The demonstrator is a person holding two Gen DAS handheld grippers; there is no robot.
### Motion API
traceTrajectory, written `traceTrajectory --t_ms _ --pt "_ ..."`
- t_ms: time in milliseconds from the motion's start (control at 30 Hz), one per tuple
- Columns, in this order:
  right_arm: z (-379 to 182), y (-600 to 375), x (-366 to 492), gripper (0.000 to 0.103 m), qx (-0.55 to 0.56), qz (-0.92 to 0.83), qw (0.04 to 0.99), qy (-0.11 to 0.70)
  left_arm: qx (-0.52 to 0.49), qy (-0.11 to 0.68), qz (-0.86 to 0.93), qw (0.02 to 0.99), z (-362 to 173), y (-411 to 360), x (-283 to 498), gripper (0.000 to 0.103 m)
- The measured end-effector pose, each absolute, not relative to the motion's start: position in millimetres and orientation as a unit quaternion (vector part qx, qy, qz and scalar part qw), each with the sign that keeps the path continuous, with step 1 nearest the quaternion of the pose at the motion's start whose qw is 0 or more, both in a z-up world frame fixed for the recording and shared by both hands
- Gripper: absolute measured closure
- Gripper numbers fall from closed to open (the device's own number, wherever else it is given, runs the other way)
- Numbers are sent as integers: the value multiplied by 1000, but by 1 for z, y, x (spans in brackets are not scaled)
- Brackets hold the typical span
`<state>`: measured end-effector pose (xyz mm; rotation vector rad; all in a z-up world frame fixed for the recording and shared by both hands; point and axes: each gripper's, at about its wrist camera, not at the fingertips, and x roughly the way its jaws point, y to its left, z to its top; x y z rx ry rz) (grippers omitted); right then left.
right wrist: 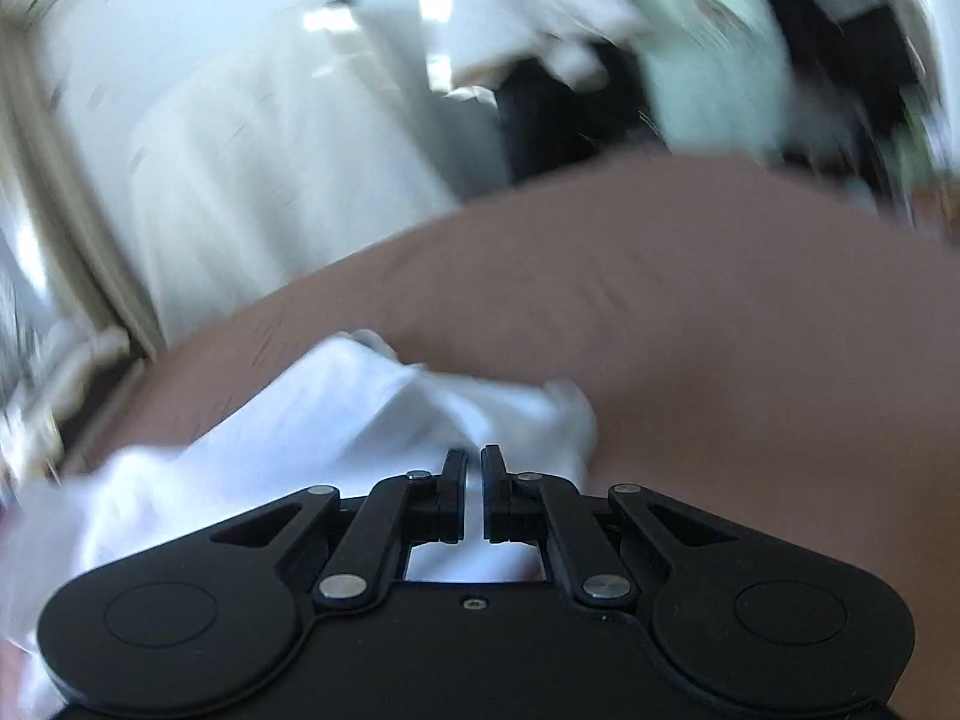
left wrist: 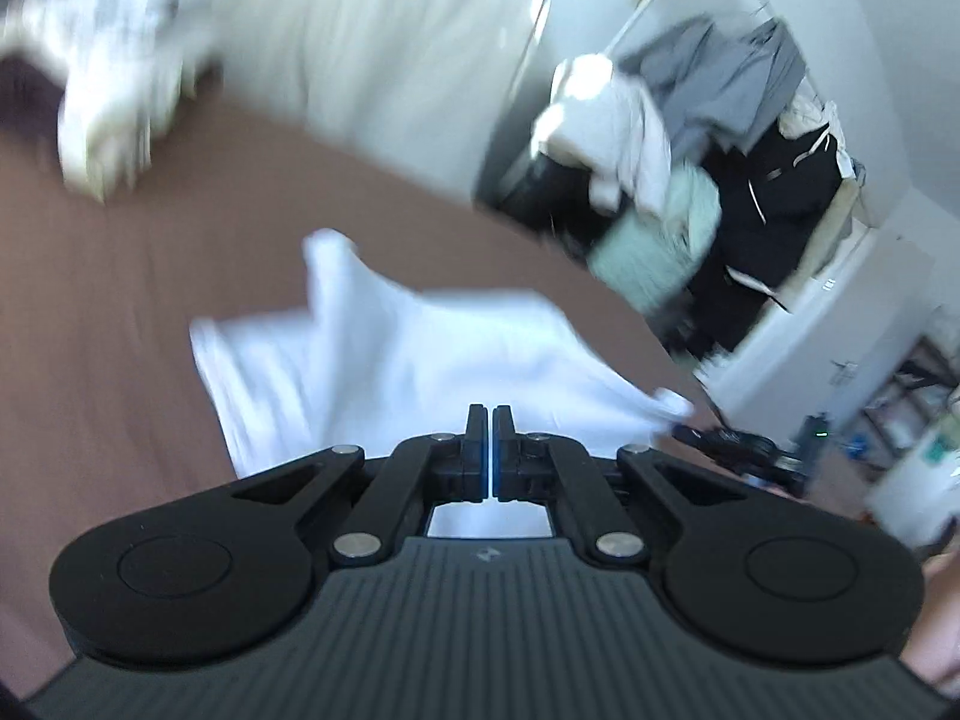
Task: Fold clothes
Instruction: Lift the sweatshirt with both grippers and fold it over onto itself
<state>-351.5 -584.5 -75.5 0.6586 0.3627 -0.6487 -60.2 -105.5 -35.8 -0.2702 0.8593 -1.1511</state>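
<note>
A white garment (left wrist: 384,354) lies rumpled on the brown bed sheet (left wrist: 120,312). My left gripper (left wrist: 487,414) is over its near edge with the jaws nearly closed; a thin pale strip shows between them, so it seems to pinch the cloth. In the right wrist view the same white garment (right wrist: 312,420) spreads to the left on the brown sheet (right wrist: 720,312). My right gripper (right wrist: 474,456) is over it with the jaws a narrow gap apart and white cloth showing between them. Both views are motion-blurred.
A heap of light clothes (left wrist: 108,60) lies at the far left of the bed. A rack of grey, white and black clothes (left wrist: 708,138) stands beyond the bed's right edge. A white wardrobe (right wrist: 258,150) stands behind the bed.
</note>
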Motion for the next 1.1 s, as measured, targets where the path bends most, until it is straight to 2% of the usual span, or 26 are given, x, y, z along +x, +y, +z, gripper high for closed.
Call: traceTrajectory --t_ms 100,133,200,233,267,367,533,567,600,633,667,700,733,767,800,833,967,1100 --pt "-96 -597 -379 96 400 -312 848 154 -74 410 -475 775 -39 -119 -50 100" --pt "-96 -598 -382 91 409 -311 845 148 -56 403 -463 787 -36 -125 -44 99" --pt "-87 -596 -380 88 406 -304 850 142 -42 390 -456 799 -31 -137 -28 89" --pt "-81 -596 -377 83 402 -298 854 141 -37 388 -455 801 -29 -144 -17 85" --pt "-76 -596 -372 72 394 -290 860 145 -28 387 -452 803 -29 -152 -8 77" --pt "-61 -588 -353 61 360 -274 877 164 38 381 -435 815 -38 -183 14 69" --pt "-57 -577 -341 58 345 -261 880 197 35 415 -451 789 -65 -220 45 57" --pt "-60 -578 -341 56 352 -261 877 198 26 421 -457 783 -70 -224 48 57" --pt "-62 -579 -341 55 359 -265 872 201 18 425 -463 777 -75 -228 51 66" --pt "-65 -580 -340 53 367 -269 867 203 20 430 -472 769 -78 -231 49 79" --pt "-68 -583 -338 51 376 -270 863 203 28 435 -483 760 -80 -234 45 98" --pt "-73 -585 -338 51 388 -266 859 202 47 435 -487 756 -81 -237 38 98" --pt "-77 -587 -338 51 399 -261 856 201 65 425 -492 757 -77 -236 27 98" --pt "-82 -588 -337 57 404 -250 857 199 69 412 -506 755 -69 -232 14 98" --pt "-86 -589 -336 67 397 -248 861 196 62 401 -524 749 -60 -224 1 98" --pt "-88 -589 -337 83 385 -261 863 196 54 390 -539 745 -50 -215 -13 98" --pt "-86 -589 -344 91 340 -293 872 197 57 358 -597 716 -26 -180 -66 98" --pt "-78 -580 -333 94 243 -321 882 246 124 402 -594 686 -46 -163 -89 98"
